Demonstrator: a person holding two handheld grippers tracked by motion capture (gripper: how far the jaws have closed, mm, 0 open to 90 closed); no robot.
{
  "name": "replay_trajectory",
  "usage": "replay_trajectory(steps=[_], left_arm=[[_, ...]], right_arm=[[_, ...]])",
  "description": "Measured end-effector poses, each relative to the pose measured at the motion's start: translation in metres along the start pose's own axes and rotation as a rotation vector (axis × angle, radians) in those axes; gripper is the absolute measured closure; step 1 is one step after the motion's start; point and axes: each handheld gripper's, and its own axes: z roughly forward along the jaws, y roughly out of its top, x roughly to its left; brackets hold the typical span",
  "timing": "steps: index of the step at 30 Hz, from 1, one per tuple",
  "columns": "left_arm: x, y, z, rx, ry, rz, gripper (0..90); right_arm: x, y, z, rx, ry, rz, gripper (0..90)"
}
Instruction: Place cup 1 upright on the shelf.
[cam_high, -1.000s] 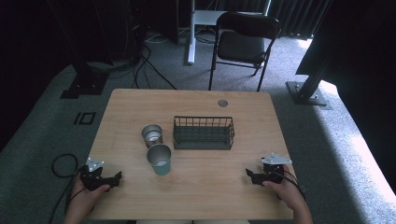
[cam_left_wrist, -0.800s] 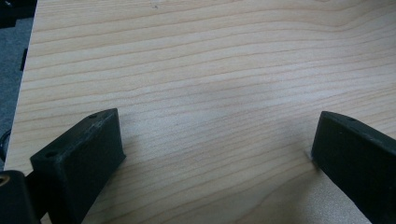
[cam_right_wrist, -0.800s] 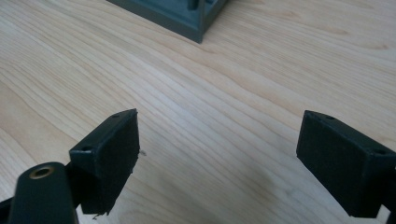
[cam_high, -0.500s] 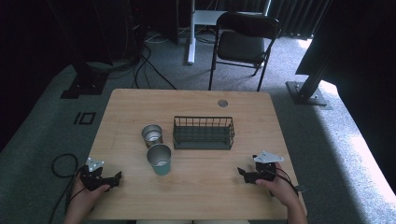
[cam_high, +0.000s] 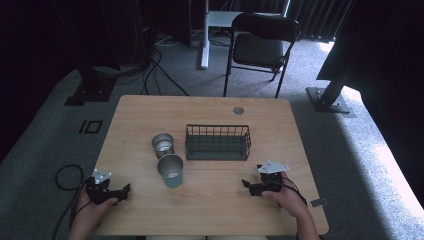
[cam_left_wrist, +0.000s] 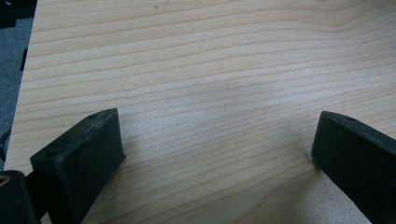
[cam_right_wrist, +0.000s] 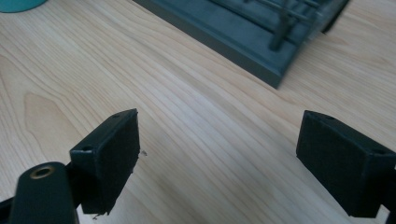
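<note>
Nothing is moved yet. My right gripper (cam_high: 251, 186) and left gripper (cam_high: 120, 191) are both spread wide and hold nothing. The teal cup (cam_high: 170, 171) stands between them, ahead, with the metal cup (cam_high: 163, 145) just behind. The basket (cam_high: 218, 143) is ahead of my right gripper.

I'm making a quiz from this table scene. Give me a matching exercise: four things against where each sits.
Things:
1. teal cup
2. silver cup
3. wire basket
4. right gripper

Places:
A. mid-table, right of both cups
B. near edge, right side
C. left of the basket, farther back
D. in front of the silver cup

Pairs: 1-D, 2-C, 3-A, 4-B
</note>
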Motion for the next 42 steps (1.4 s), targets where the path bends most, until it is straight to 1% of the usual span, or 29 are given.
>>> replay_trajectory(steps=[2,11,25,34,37,40,42], left_arm=[[0.0,0.0,0.0,0.0,0.0,0.0,2.7],[0.0,0.0,0.0,0.0,0.0,0.001,2.7],[0.0,0.0,0.0,0.001,0.0,0.002,2.8],[0.0,0.0,0.0,0.001,0.0,0.002,2.7],[0.0,0.0,0.0,0.001,0.0,0.002,2.8],[0.0,0.0,0.0,0.001,0.0,0.002,2.8],[0.0,0.0,0.0,0.001,0.0,0.002,2.7]], right_arm=[[0.003,0.003,0.003,-0.003,0.012,-0.015,13.2],[0.017,0.016,0.016,-0.01,0.062,-0.039,13.2],[0.036,0.032,0.032,-0.019,0.12,-0.086,13.2],[0.052,0.046,0.045,-0.037,0.159,-0.118,13.3],[0.056,0.048,0.048,-0.042,0.171,-0.12,13.4],[0.063,0.053,0.053,-0.045,0.186,-0.137,13.6],[0.066,0.056,0.056,-0.047,0.195,-0.136,13.6]])
